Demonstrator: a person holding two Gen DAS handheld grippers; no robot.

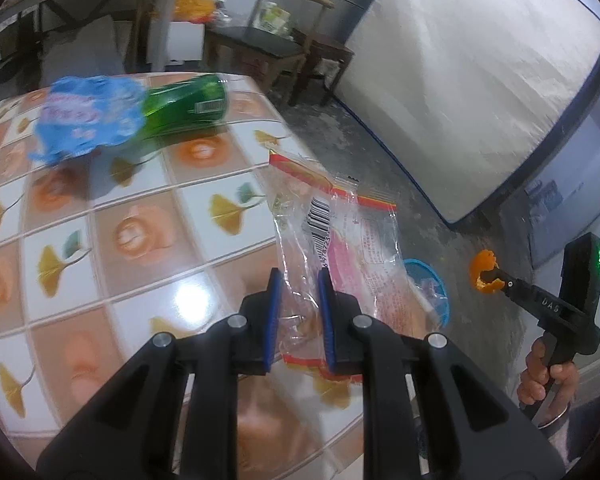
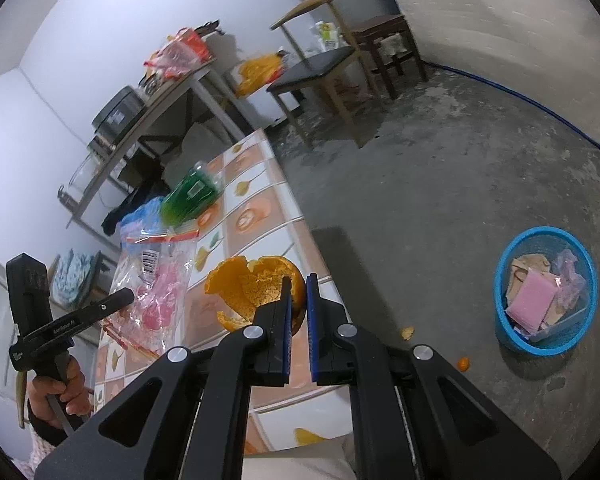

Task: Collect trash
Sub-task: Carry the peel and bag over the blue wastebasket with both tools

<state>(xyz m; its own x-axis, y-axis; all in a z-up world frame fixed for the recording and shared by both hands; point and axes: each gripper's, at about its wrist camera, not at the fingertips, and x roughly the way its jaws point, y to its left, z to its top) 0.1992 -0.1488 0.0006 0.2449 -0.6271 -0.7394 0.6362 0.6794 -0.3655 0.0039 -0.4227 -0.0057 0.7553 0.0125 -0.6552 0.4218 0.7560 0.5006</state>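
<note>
My left gripper point(image 1: 299, 282) is shut on a clear plastic wrapper point(image 1: 332, 220) with a red-yellow edge and a barcode, held over the right edge of the tiled table point(image 1: 112, 240). My right gripper point(image 2: 299, 285) is shut on an orange peel point(image 2: 252, 284), held past the table's edge above the floor. A blue mesh basket point(image 2: 546, 292) stands on the floor to the right with paper and plastic scraps in it. A green bottle point(image 1: 188, 104) and a blue wrapper point(image 1: 88, 116) lie at the table's far end. In the left wrist view the right gripper point(image 1: 492, 276) shows with the peel point(image 1: 482, 268).
A wooden chair point(image 2: 320, 68) and a dark stool point(image 2: 384, 36) stand on the concrete floor beyond the table. A mattress point(image 1: 480, 80) leans against the wall at right. Small peel bits point(image 2: 408, 333) lie on the floor near the basket. A shelf table point(image 2: 160, 104) with clutter stands behind.
</note>
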